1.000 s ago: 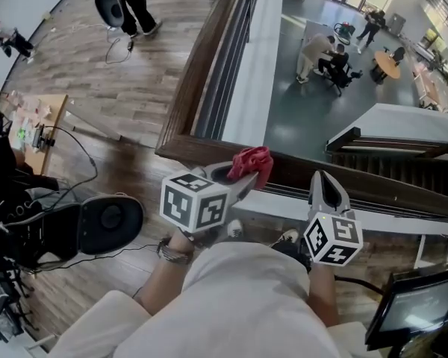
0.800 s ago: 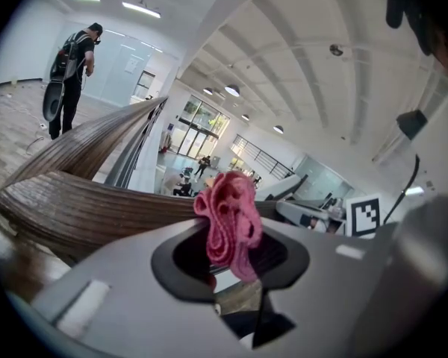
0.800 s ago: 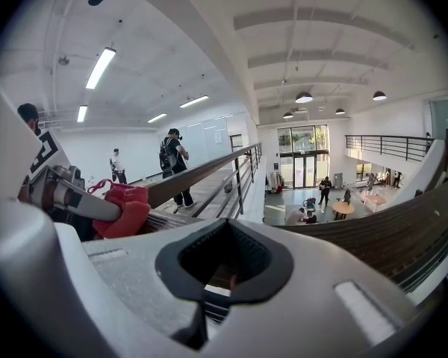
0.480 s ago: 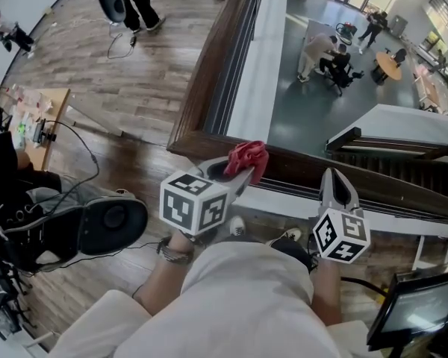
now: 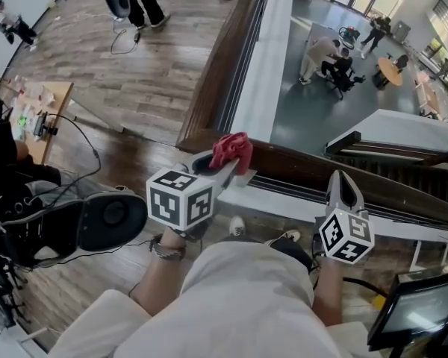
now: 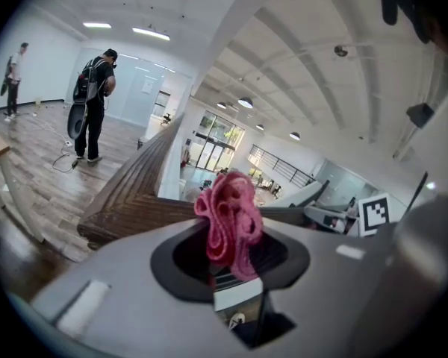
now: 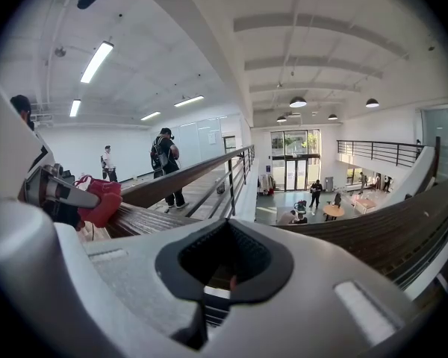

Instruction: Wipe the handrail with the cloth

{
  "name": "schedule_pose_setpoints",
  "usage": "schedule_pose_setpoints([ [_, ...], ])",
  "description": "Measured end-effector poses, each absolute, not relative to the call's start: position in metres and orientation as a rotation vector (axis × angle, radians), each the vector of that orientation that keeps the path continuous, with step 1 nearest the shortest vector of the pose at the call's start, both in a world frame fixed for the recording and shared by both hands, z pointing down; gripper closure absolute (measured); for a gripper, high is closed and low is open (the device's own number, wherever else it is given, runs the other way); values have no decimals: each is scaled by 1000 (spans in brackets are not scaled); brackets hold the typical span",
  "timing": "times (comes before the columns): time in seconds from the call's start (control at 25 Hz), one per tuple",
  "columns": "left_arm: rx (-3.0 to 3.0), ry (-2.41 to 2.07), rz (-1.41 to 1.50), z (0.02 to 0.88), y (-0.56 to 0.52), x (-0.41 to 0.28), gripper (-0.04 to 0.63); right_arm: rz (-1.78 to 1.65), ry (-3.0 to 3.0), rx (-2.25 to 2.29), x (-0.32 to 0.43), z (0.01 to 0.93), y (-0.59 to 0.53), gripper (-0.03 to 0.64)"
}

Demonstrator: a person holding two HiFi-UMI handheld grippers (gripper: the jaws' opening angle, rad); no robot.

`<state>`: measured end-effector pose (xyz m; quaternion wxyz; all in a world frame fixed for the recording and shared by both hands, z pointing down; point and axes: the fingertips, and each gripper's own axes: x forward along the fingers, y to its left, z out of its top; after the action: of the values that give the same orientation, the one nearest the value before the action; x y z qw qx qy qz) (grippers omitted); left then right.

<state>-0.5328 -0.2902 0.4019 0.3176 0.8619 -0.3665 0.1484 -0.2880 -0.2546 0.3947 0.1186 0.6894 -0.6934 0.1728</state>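
Holding: the left tool (image 5: 230, 170) pinches the red cloth (image 5: 231, 149) between jaws pressed in on it. The wad bunches up past the tips.
Cloth's place: over the top of the wooden handrail (image 5: 321, 171), just right of its corner, where the near run meets the run leading away. Whether it presses on the wood or rides just above cannot be told.
Change: over the last second the cloth has slid leftward along the near run, from further right to close beside the corner.
Meaning for the task: a wiping stroke looks to be under way. The stretch to the right is probably done, while the corner and the far run remain.
Right tool (image 5: 341, 183): jaws pressed together on nothing, held on the person's side of the rail, well right of the cloth and apart from the wood.
Next move: rounding the corner would likely call for turning the left wrist so the cloth stays on the top face.
Beyond: a lower hall (image 5: 313, 103) past the rail; a standing person (image 6: 93, 107) on the wooden floor (image 5: 134, 73).
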Motion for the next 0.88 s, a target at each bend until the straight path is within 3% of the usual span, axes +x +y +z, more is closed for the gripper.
schedule_pose_setpoints([
  [0.48, 2339, -1021, 381, 403, -300, -549, 471, 468, -2006, 2011, -301, 396, -265, 615],
  [0.88, 2515, -1328, 326, 401, -273, -560, 473, 465, -2041, 1985, -297, 395, -256, 614],
])
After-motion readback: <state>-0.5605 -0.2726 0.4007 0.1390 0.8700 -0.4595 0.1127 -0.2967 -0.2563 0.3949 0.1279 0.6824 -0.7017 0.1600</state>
